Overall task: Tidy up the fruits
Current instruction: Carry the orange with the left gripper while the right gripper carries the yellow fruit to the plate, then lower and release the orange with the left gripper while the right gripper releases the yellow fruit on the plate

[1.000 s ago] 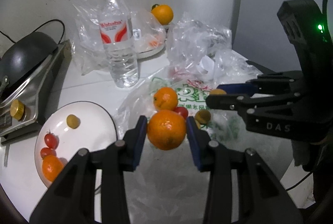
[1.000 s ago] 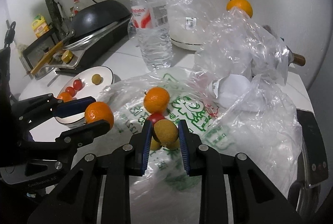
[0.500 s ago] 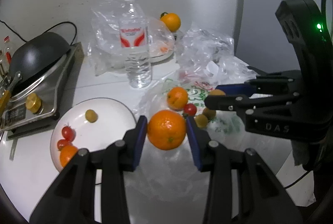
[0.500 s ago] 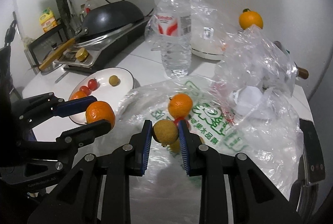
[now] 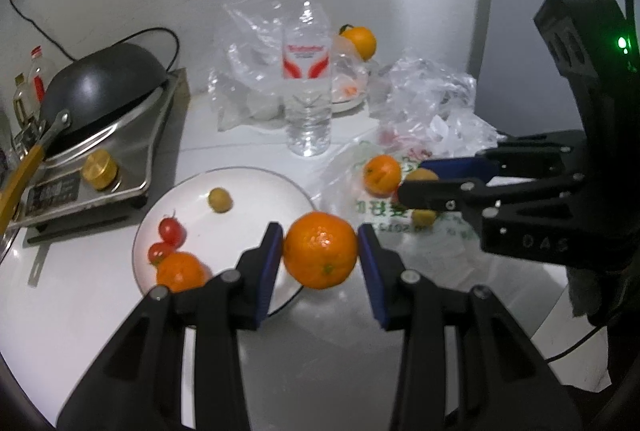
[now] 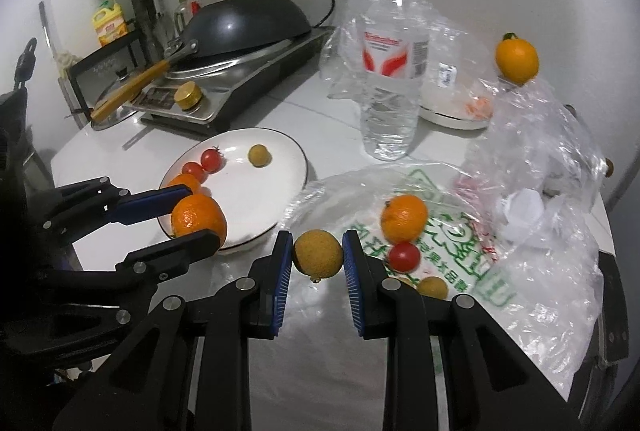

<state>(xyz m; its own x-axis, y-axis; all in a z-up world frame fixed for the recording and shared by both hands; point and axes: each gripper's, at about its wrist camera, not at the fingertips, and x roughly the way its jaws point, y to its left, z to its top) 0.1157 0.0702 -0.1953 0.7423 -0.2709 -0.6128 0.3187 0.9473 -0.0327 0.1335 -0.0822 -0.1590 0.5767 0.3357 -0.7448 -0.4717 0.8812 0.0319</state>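
My left gripper is shut on an orange and holds it in the air at the near right rim of the white plate; it also shows in the right wrist view. The plate holds another orange, two cherry tomatoes and a small brown fruit. My right gripper is shut on a small brown round fruit, held above the plastic bag. On the bag lie an orange, a cherry tomato and a small brown fruit.
A water bottle stands behind the bag. A wok sits on a cooktop at the back left. Crumpled clear bags and a dish lie at the right, with an orange above them.
Both grippers have risen and pulled back toward me with their fruits. The left one has moved left, from over the bag to the plate's rim.
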